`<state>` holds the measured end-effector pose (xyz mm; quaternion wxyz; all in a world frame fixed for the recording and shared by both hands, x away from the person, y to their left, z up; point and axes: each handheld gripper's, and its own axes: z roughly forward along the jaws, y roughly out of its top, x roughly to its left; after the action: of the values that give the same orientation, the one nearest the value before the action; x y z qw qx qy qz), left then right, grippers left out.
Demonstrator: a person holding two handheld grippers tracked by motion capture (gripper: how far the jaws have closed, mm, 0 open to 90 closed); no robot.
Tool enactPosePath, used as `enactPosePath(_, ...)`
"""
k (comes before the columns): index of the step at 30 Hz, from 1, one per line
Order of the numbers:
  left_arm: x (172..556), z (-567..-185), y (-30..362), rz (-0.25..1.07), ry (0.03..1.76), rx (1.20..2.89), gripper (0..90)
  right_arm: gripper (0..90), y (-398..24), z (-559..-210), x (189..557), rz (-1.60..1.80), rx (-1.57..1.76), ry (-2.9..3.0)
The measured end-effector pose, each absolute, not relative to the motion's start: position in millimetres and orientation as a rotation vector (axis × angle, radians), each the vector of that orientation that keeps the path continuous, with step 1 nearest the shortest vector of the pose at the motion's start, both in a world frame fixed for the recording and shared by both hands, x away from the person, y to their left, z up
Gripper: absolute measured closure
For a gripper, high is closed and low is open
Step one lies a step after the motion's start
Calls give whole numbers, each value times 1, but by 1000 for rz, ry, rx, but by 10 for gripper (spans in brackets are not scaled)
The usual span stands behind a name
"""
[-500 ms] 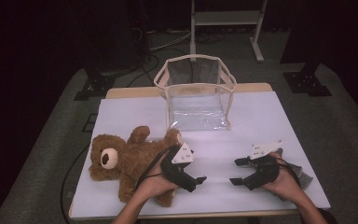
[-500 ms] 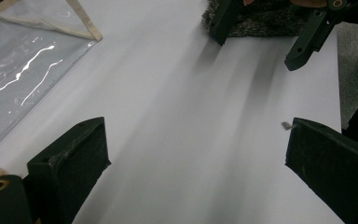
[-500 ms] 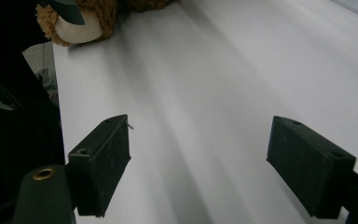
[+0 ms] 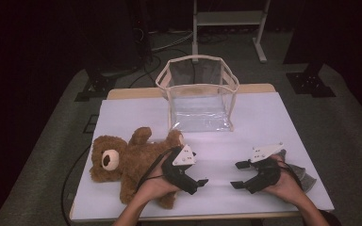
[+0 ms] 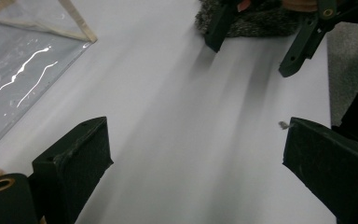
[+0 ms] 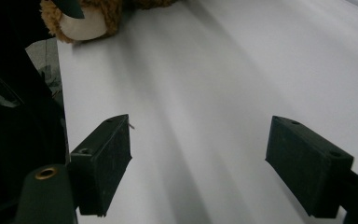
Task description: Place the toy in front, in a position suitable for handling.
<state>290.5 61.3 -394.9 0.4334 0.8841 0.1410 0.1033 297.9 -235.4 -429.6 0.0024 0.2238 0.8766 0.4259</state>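
Two black grippers, jaws spread, rest low on a white table beside a plush teddy bear.

The shaggy brown teddy bear (image 4: pixel 122 162) lies on its side at lower left of the high view, touching the left gripper (image 4: pixel 199 182); the right gripper (image 4: pixel 238 175) sits lower right, holding nothing; a clear, tan-edged plastic bag (image 4: pixel 199 96) stands open at centre; the left gripper view adds grey fuzzy fabric (image 5: pixel 256 21) at top; the right gripper view shows the bear's cream paw at upper left.

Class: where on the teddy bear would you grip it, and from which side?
Grip the bear by its raised arm, coming from above: it lies flat on the table, and that narrow limb sticks out clear of the body.
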Motion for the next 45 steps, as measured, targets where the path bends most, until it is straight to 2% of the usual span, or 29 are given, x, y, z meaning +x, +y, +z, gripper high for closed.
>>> enactPosePath(3,289,-390,63,251,313,2199,96,205,-233,-431,297,1320,682,2763)
enactPosePath(20,289,-364,101,278,275,2172,134,218,-230,-434,302,1355,697,2765)
enactPosePath(34,301,-334,165,356,341,2133,157,223,-214,-439,306,1328,664,2818)
enactPosePath(36,301,-332,168,368,337,2137,197,223,-214,-440,306,1326,664,2821)
enactPosePath(43,309,-329,186,368,357,2170,235,239,-215,-439,305,1322,665,2839)
enactPosePath(45,312,-327,191,372,364,2171,270,239,-214,-440,304,1318,661,2842)
